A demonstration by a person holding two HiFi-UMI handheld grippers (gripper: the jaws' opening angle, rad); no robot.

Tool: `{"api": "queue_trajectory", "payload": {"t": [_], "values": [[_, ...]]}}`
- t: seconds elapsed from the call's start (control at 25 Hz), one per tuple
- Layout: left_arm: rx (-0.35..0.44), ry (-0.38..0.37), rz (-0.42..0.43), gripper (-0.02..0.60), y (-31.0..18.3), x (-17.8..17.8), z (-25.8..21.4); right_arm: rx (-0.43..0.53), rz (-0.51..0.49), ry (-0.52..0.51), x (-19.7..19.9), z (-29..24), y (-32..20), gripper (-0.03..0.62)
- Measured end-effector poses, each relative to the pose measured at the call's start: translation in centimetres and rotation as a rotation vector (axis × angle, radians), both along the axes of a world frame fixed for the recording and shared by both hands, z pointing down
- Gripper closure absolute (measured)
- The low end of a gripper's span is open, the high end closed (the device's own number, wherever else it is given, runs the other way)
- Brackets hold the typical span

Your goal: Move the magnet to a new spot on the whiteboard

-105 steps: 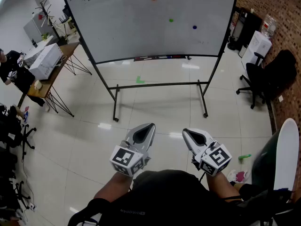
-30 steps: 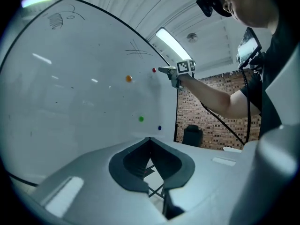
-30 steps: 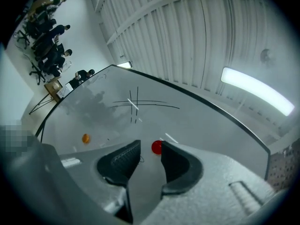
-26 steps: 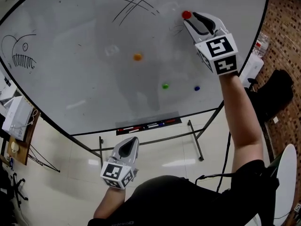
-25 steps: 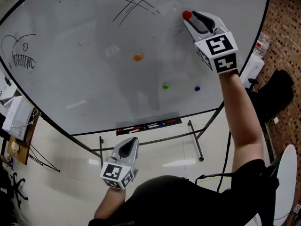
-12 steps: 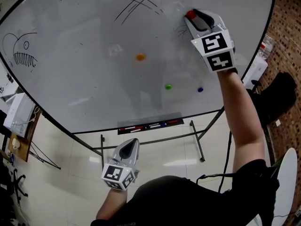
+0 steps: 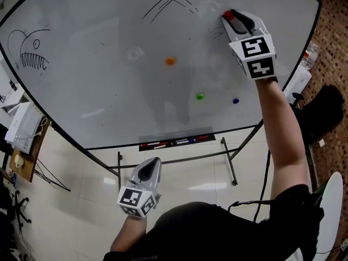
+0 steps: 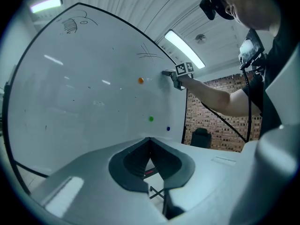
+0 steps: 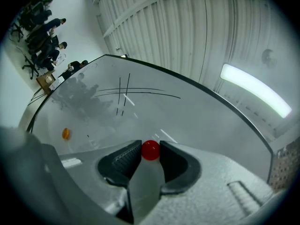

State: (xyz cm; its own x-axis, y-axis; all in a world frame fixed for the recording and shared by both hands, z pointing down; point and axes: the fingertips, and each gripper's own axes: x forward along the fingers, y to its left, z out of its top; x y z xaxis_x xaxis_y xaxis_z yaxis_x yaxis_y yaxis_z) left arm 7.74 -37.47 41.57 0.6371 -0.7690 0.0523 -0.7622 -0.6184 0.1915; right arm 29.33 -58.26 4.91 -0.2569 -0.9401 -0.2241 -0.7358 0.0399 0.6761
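A small red magnet [image 7: 229, 15] sticks to the upper right of the whiteboard [image 7: 109, 64]. My right gripper [image 7: 232, 18] is raised to it at arm's length. In the right gripper view the red magnet [image 9: 150, 150] sits between the two dark pads [image 9: 123, 159], which touch it on both sides. Those jaws have just been closing on it. My left gripper [image 7: 153, 162] hangs low by my waist, away from the board, with its tips together and nothing in them. In the left gripper view the left gripper [image 8: 150, 138] faces the board from a distance.
An orange magnet [image 7: 171, 61], a green one [image 7: 200, 96] and a blue one [image 7: 236, 100] also sit on the board. Crossed black lines are drawn beside the red magnet and a fish sketch [image 7: 32, 50] at far left. A marker tray [image 7: 174, 142] runs along the bottom edge. A black chair [image 7: 321, 113] stands to the right.
The right gripper rose from waist height to the board's upper right, and its tips have come round the red magnet. The left gripper stays low.
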Motion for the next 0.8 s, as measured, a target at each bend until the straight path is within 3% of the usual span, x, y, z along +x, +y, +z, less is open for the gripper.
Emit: {"api": "queue_trajectory", "payload": {"t": [0.48,0.8], "values": [[0.008,0.006,-0.002,0.565,0.9,-1.5,-0.2,0.009,-0.035,-0.002,-2.1,-0.2,2.3,0.488],[0.019,0.002,-0.024,0.565,1.8,-2.9,-0.7,-0.02,-0.251,-0.141,-6.1,1.4,7.9,0.488]]}}
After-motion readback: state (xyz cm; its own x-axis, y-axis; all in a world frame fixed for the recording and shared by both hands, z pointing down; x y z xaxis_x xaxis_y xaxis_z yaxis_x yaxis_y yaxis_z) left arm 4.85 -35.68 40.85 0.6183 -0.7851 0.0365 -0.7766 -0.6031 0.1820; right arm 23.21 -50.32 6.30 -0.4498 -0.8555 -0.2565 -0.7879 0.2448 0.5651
